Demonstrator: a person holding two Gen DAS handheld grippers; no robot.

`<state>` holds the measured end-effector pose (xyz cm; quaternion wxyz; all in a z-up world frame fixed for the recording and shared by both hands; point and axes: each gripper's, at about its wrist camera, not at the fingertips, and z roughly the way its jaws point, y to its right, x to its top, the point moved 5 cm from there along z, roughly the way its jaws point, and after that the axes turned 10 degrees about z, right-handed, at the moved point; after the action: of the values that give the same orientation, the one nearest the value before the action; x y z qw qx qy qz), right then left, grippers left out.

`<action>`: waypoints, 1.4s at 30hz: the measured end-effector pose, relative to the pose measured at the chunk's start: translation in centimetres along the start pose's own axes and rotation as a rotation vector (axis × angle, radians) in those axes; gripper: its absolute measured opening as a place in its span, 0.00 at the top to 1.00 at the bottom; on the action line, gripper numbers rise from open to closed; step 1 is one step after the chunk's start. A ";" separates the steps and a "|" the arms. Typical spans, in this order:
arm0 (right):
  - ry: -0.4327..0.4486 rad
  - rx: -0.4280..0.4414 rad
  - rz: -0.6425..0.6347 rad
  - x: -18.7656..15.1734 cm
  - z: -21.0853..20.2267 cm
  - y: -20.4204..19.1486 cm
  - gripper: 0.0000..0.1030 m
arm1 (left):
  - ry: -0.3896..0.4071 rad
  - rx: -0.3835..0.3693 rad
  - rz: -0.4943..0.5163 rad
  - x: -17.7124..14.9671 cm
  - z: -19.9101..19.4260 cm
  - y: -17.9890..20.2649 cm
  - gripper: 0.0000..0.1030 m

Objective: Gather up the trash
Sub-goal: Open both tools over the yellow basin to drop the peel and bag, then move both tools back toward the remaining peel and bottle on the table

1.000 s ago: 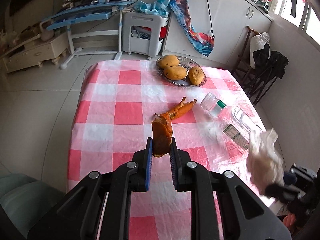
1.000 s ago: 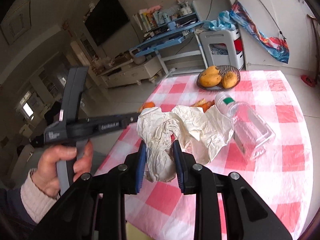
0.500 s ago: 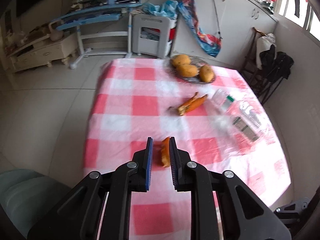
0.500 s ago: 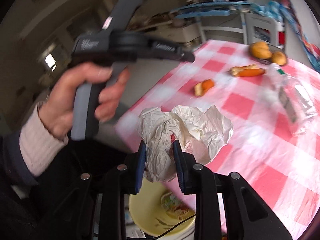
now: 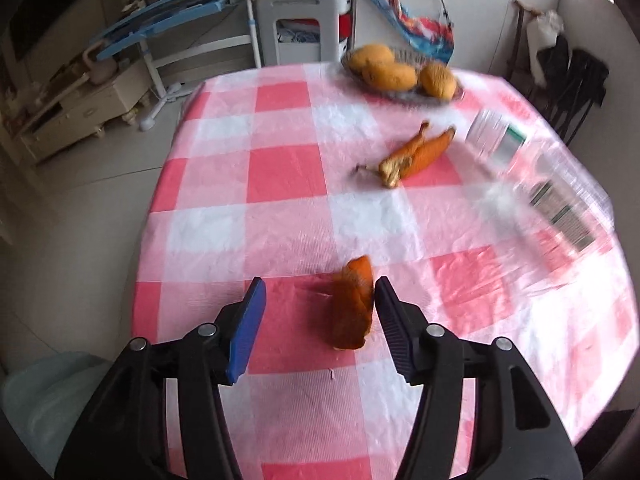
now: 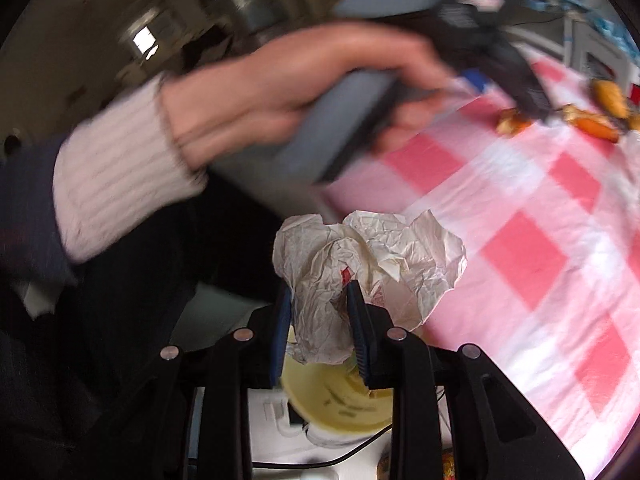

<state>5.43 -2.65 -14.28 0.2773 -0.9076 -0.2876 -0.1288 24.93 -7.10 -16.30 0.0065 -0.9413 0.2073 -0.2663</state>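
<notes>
My left gripper is open over the checked tablecloth. An orange peel piece lies on the cloth between its fingers, against the right finger. A second peel lies farther on, and a clear plastic bottle lies at the right. My right gripper is shut on a crumpled white paper wrapper, held off the table's edge above a yellow bin on the floor.
A dish of mangoes stands at the table's far side. The person's hand with the left gripper crosses the right wrist view. A chair, shelves and a desk stand beyond the table.
My left gripper has opened and let go of the orange peel, which now lies on the cloth. My right gripper has carried the wrapper off the table to above the yellow bin.
</notes>
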 end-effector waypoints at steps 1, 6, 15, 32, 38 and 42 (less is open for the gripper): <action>-0.034 -0.005 -0.020 -0.4 0.8 -0.3 0.67 | 0.001 0.003 0.005 0.0 0.3 0.1 0.50; -0.061 -0.014 -0.034 -0.8 1.3 -0.3 0.56 | 0.023 -0.096 -0.054 0.1 -0.3 -0.2 0.84; 0.136 -0.098 0.053 1.1 -4.9 2.8 0.47 | 0.112 -0.172 -0.095 -2.6 -7.8 0.1 0.84; 0.446 -0.215 0.302 4.5 -11.9 8.1 0.38 | -0.050 -0.163 0.069 -19.3 -14.5 8.6 0.51; 0.494 -0.233 0.342 3.9 -13.4 9.1 0.38 | 0.039 -0.013 0.108 -17.2 -17.7 7.7 0.45; 0.525 -0.236 0.365 3.7 -14.3 9.7 0.37 | 0.099 0.059 0.121 -15.9 -19.6 7.3 0.43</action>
<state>13.06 -15.90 -5.35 0.2535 -0.9059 -0.0223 -0.3386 -0.05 -5.60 -8.27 0.0401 -0.9122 0.2558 -0.3177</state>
